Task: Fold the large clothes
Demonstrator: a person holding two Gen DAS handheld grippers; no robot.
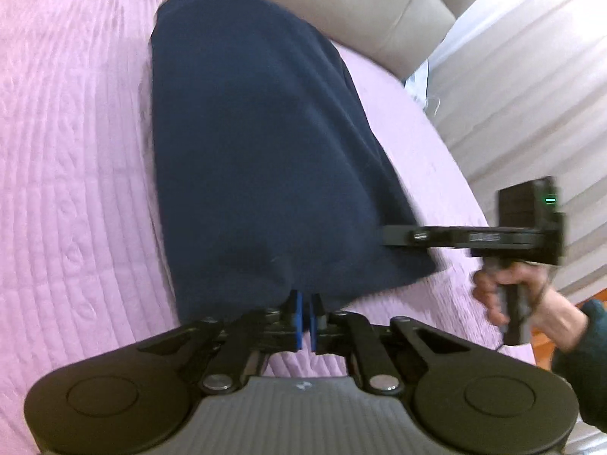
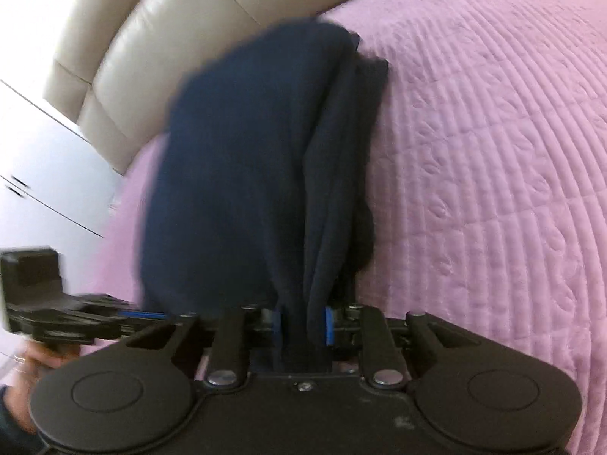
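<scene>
- Across the pink quilted bedspread (image 1: pixel 76 151), as the left wrist camera shows it, a navy blue garment (image 1: pixel 246 132) lies in a long folded strip that runs from the beige padded headboard (image 1: pixel 360 7) down to the left gripper (image 1: pixel 305 318).
- Its blue pads (image 1: pixel 299 314) are pressed together, and the garment's near hem meets their tips; whether cloth is pinched between them cannot be told.
- Right of the garment's near corner, the right gripper (image 1: pixel 390 236) reaches in sideways, its black body overlapping the cloth's edge; a hand (image 1: pixel 519 295) holds its grip.
- Beyond the bedspread on that side stand pale panelled surfaces (image 1: pixel 531 94).
- Seen from the right wrist camera, the garment (image 2: pixel 235 151) hangs bunched and somewhat raised over the bedspread (image 2: pixel 493 151), with loose folds along its right side and the headboard (image 2: pixel 170 38) behind it.
- A gathered band of this cloth passes between the right gripper's (image 2: pixel 303 326) blue pads (image 2: pixel 328 326), which clamp it from both sides.
- Left of the garment's near end, the left gripper (image 2: pixel 151 315) shows blurred, with part of a hand (image 2: pixel 34 360) beneath it.
</scene>
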